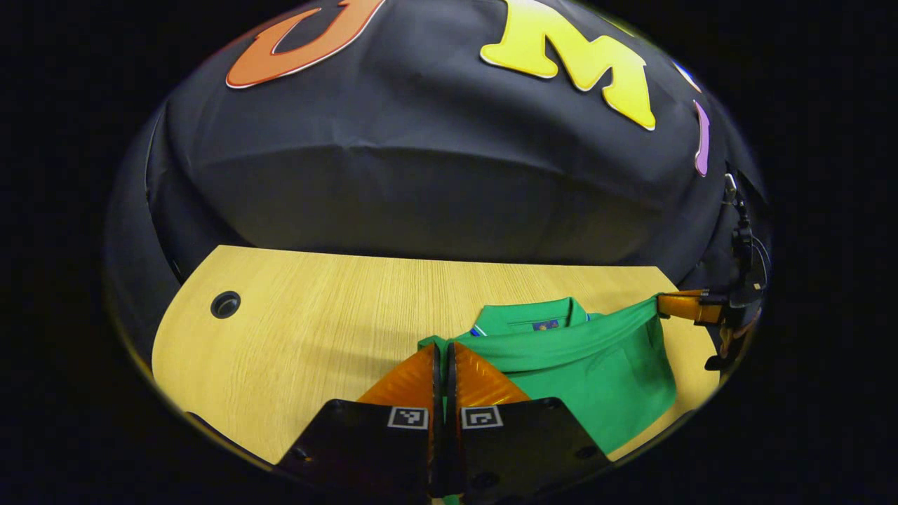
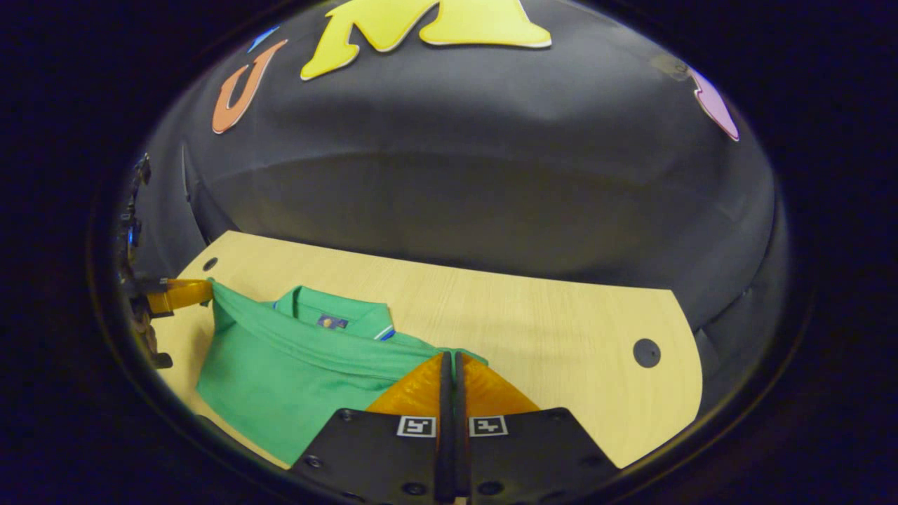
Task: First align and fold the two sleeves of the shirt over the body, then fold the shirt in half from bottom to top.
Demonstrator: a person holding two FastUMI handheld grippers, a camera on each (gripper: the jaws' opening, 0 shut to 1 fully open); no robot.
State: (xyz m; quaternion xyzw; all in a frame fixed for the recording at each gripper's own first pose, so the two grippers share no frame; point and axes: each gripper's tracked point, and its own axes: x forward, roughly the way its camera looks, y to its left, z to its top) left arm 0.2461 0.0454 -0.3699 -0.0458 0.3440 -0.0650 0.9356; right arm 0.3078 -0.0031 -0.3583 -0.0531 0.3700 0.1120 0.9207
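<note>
Left hand-held gripper (image 1: 443, 351): fingers pressed together at 6 o'clock of the left gripper view, clamping a corner of the green shirt (image 1: 596, 365). Its fabric emerges at the fingertips.

Right hand-held gripper (image 2: 449, 359): fingers likewise closed at 6 o'clock of the right gripper view, pinching the opposite corner of the shirt (image 2: 280, 379). This gripper also appears at 3 o'clock in the left gripper view (image 1: 663, 304), where the held edge is pulled taut across the garment.

The shirt lies on the desk (image 1: 316, 315), with its lifted edge stretched between the two grippers. The collar (image 1: 533, 315) points toward 12 o'clock; a small label (image 1: 545, 325) sits inside it, its writing too small to read. Each gripper body carries square coded markers (image 1: 408, 417).

The desk has a round cable hole (image 1: 225, 304) at 9 o'clock.
</note>
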